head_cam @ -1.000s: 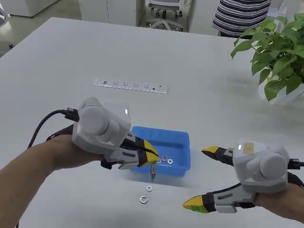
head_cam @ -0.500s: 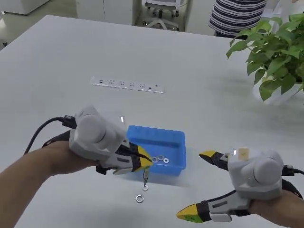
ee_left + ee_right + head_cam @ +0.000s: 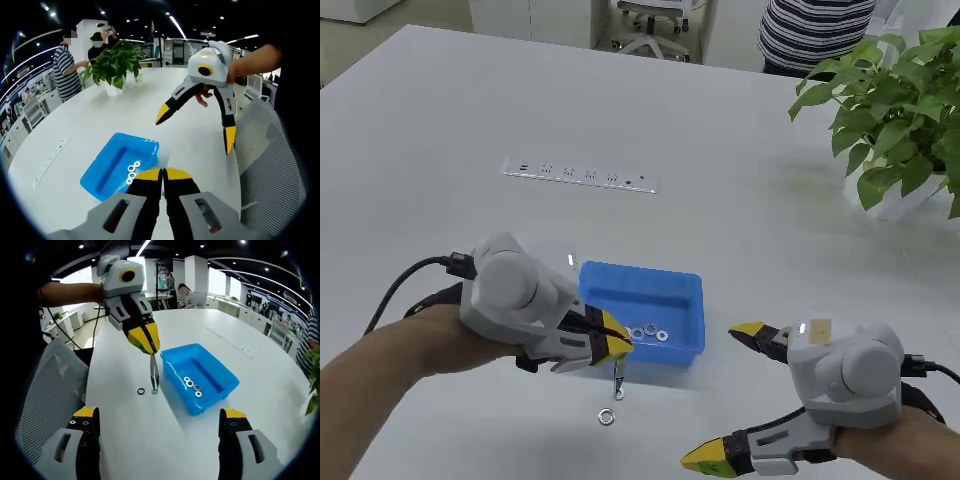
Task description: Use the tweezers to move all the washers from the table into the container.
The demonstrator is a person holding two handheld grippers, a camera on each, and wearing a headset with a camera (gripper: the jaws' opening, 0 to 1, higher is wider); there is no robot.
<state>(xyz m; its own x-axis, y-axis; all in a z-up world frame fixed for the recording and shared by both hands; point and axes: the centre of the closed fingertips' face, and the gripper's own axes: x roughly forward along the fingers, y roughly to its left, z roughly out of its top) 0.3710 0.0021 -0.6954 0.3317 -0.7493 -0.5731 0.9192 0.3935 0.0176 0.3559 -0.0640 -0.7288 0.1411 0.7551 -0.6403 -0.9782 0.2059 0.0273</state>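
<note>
My left gripper (image 3: 612,347) is shut on slim metal tweezers (image 3: 618,376) that point down at the table. Their tips rest at a small washer (image 3: 617,394) just in front of the blue container (image 3: 640,272). A second washer (image 3: 607,416) lies a little nearer to me. Several washers (image 3: 650,333) lie inside the container. In the right gripper view the tweezers (image 3: 154,371) touch down beside the washer (image 3: 154,390), with the other washer (image 3: 141,390) to its left. My right gripper (image 3: 718,395) is open at the container's right, holding nothing.
A white power strip (image 3: 580,175) lies farther back on the white table. A potted green plant (image 3: 890,110) stands at the far right. A person in a striped shirt (image 3: 810,30) and an office chair (image 3: 650,20) are beyond the far edge.
The left gripper has lowered the tweezers, so their tips now sit at the washer nearest the container. The right gripper stays open. The head camera has shifted.
</note>
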